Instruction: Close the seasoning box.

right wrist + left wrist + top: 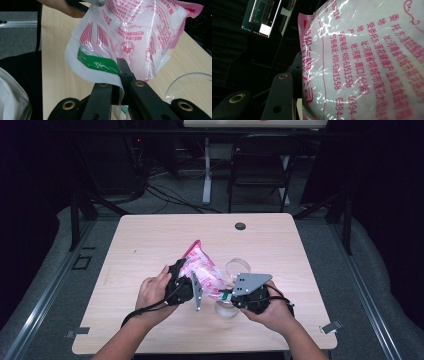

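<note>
Both grippers have the pink-printed bag (202, 270) up off the desk (150, 245): left gripper (187, 282) clamped on its body, right gripper (120, 75) pinching the green-striped corner. Opening it looks underway; next comes pouring into the clear cup (235, 267), held steady.

Both forearms are bare, with no sleeve in sight, and each hand carries a black, rounded handheld tool: the left gripper (181, 285) and the right gripper (235, 297). A grey three-cornered plate dotted with small holes sits on each gripper, and a thin black cable trails from each back along the wrist. In the gripper views the jaws appear as flat matte-black bars with brass-coloured ringed pivots and small round holes, one bar on the right gripper (120, 82) ending in a narrow black tip.
</note>
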`<action>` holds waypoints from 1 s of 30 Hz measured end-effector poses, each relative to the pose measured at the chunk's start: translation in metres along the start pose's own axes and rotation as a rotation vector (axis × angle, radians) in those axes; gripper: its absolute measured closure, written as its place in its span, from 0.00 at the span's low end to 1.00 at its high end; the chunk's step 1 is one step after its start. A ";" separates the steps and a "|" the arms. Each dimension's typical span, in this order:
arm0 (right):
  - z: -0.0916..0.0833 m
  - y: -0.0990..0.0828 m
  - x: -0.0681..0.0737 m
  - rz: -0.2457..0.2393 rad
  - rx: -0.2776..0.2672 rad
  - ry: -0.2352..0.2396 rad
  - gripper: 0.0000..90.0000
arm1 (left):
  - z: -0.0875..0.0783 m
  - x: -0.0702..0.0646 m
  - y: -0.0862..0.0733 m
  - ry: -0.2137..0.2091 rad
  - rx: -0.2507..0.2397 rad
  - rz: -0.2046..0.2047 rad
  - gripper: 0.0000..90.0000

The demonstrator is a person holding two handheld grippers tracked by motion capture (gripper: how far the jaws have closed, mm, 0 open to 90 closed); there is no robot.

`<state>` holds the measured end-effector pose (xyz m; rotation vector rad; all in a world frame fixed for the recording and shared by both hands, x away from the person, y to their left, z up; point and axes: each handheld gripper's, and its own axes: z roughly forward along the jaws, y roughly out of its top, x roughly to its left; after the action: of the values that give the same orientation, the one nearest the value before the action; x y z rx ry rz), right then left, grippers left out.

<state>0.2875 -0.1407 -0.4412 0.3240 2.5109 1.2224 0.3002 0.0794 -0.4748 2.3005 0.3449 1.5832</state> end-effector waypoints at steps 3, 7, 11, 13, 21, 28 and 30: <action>-0.001 0.000 -0.001 0.003 -0.003 -0.001 1.00 | -0.001 0.000 0.001 0.003 -0.001 0.011 0.64; -0.002 -0.001 -0.001 0.001 -0.005 -0.006 1.00 | -0.001 0.001 0.002 -0.001 0.002 0.019 0.64; -0.002 -0.001 0.000 -0.009 -0.003 -0.023 1.00 | -0.001 -0.001 0.001 -0.014 0.004 0.028 0.64; -0.002 -0.001 0.000 -0.013 -0.002 -0.029 1.00 | -0.001 -0.002 0.001 -0.017 0.002 0.032 0.64; -0.002 -0.001 0.001 -0.016 -0.001 -0.039 1.00 | -0.001 -0.001 0.002 -0.010 0.000 0.042 0.64; -0.003 -0.002 0.001 -0.015 -0.005 -0.041 1.00 | -0.002 -0.001 0.003 0.000 0.001 0.053 0.64; -0.003 -0.003 0.001 -0.015 -0.004 -0.044 1.00 | -0.002 -0.001 0.004 0.004 -0.003 0.062 0.64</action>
<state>0.2854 -0.1438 -0.4420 0.3264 2.4693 1.2016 0.2980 0.0759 -0.4738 2.3269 0.2752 1.6170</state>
